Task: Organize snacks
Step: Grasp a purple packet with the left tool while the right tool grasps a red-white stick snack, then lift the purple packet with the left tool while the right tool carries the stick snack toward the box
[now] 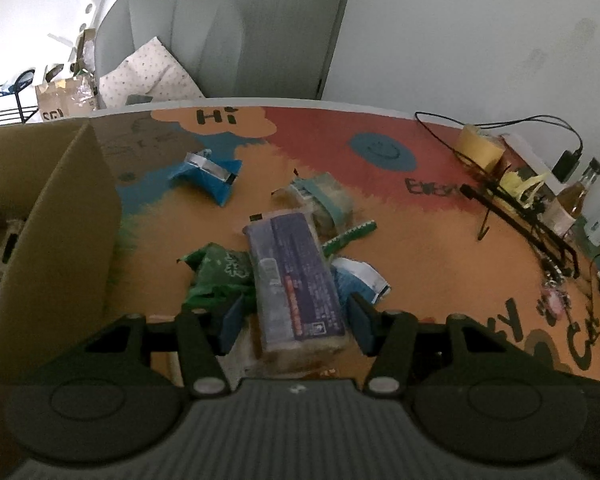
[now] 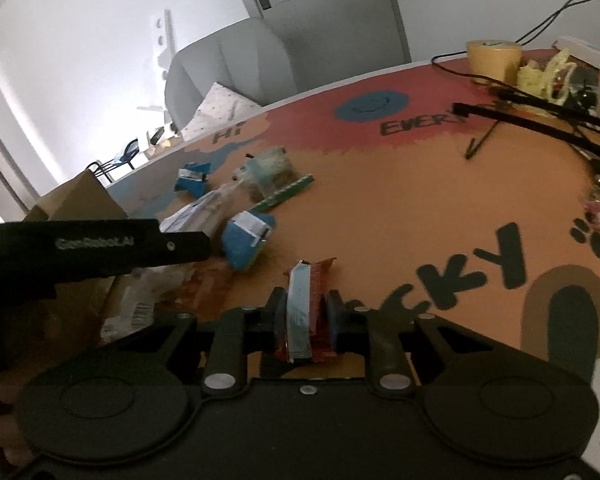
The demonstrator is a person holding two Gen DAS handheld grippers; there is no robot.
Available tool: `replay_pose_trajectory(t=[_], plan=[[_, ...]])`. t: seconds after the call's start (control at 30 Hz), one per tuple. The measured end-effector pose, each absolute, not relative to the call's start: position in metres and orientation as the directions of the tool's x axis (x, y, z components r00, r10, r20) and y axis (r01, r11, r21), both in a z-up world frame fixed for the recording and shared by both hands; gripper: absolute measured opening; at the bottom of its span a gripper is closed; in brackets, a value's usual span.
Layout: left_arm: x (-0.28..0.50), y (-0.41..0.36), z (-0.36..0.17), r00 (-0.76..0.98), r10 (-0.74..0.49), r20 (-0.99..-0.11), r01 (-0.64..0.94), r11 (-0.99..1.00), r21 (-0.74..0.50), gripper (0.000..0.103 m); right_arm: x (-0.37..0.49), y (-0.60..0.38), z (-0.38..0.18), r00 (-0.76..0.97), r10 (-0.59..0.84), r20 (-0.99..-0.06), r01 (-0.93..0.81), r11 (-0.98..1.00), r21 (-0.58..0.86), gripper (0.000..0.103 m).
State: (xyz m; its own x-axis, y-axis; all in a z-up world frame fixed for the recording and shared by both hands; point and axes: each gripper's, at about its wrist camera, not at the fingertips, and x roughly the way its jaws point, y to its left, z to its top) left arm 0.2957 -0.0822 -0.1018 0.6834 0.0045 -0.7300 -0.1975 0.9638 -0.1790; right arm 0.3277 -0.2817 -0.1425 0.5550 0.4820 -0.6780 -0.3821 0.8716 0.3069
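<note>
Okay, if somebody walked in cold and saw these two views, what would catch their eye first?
Probably the right gripper, shut on an orange and silver snack wrapper just above the bright painted tabletop. Next, the left gripper, its jaws either side of a long purple snack pack without visibly pressing it. An open cardboard box stands at the left edge.

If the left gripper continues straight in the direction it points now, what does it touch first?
Most likely the purple-labelled snack pack, which already lies between the open pads of the left gripper. The green packet sits just left of that line, though depth is hard to judge.
</note>
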Motion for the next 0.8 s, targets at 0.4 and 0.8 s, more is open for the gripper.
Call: replay_pose_trajectory(t=[0.4,0.8], plan=[[0.289,-0.082,-0.099,0.695,0.001,-0.719,-0.175,0.970,-0.169,0.034,0.327,-0.263,-0.142,0.592,0.430,-0.682,-0.388,0.894,0.226,0.025],[0.264,-0.071,-0.071,0.752,0.006,-0.659,-0.157,0.973,-0.170,0.031,0.316,-0.260,-0.121,0.628,0.454,-0.632,-0.392,0.886,0.247,0.019]])
